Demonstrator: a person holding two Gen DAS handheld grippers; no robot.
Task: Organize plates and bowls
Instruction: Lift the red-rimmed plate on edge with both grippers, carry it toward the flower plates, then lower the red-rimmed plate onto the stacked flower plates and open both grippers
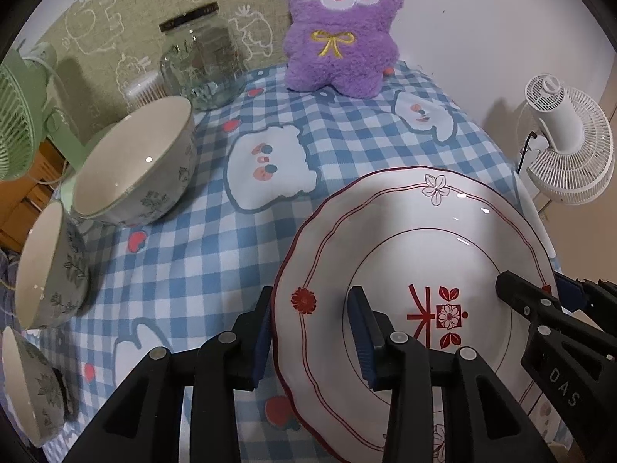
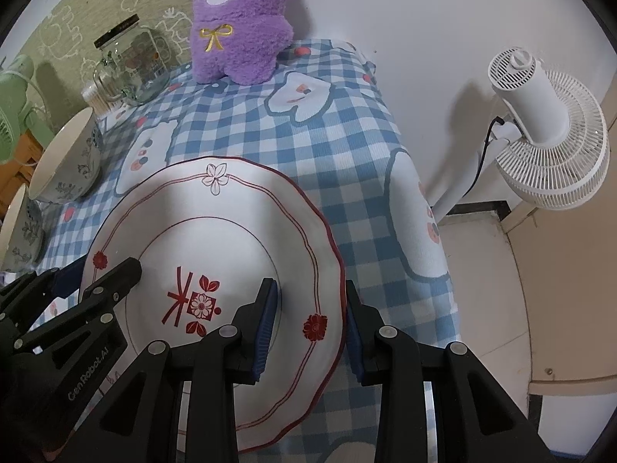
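Note:
A white plate with red trim [image 1: 416, 231] lies on the checked tablecloth [image 1: 200, 266]. My left gripper [image 1: 312, 332] straddles its left rim, one finger over the plate, one outside, with a wide gap. My right gripper [image 2: 310, 322] straddles the right rim of the same plate [image 2: 216, 231] the same way, and also shows at the right of the left wrist view [image 1: 540, 305]. Three floral bowls lie tipped on their sides at the left: a large one [image 1: 135, 162], a middle one [image 1: 50, 266] and a near one [image 1: 27, 386].
A purple plush toy [image 1: 339, 31] and a glass jar [image 1: 200, 61] stand at the back of the table. A green fan [image 1: 19, 115] is at the left. A white fan [image 2: 540, 123] stands on the floor beyond the table's right edge.

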